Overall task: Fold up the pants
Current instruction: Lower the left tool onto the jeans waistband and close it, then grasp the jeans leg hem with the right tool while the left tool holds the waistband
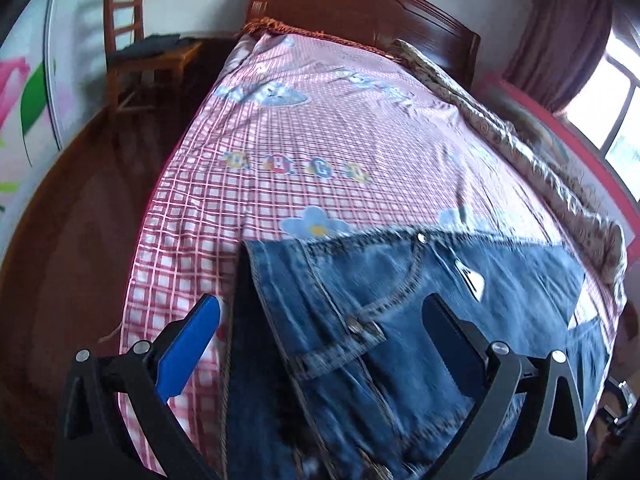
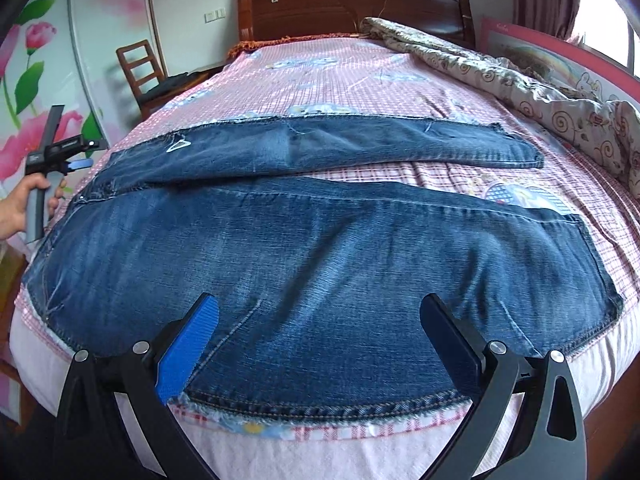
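Lying flat across the checked bedsheet [image 2: 360,80], the jeans [image 2: 320,248] spread legs apart toward three o'clock; the waistband sits at nine o'clock. Both the left gripper [image 1: 320,312] and right gripper [image 2: 320,312] hover with fingers spread wide, holding nothing.

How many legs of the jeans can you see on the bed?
2. One leg lies nearest the right gripper; the other leg lies beyond it, toward the headboard.

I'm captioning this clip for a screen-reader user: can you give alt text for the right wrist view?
Blue jeans lie spread flat across a bed with a pink checked sheet, legs slightly apart. The open right gripper hovers over the near leg's edge. At far left, a hand holds the left gripper; a crumpled quilt lies at right.
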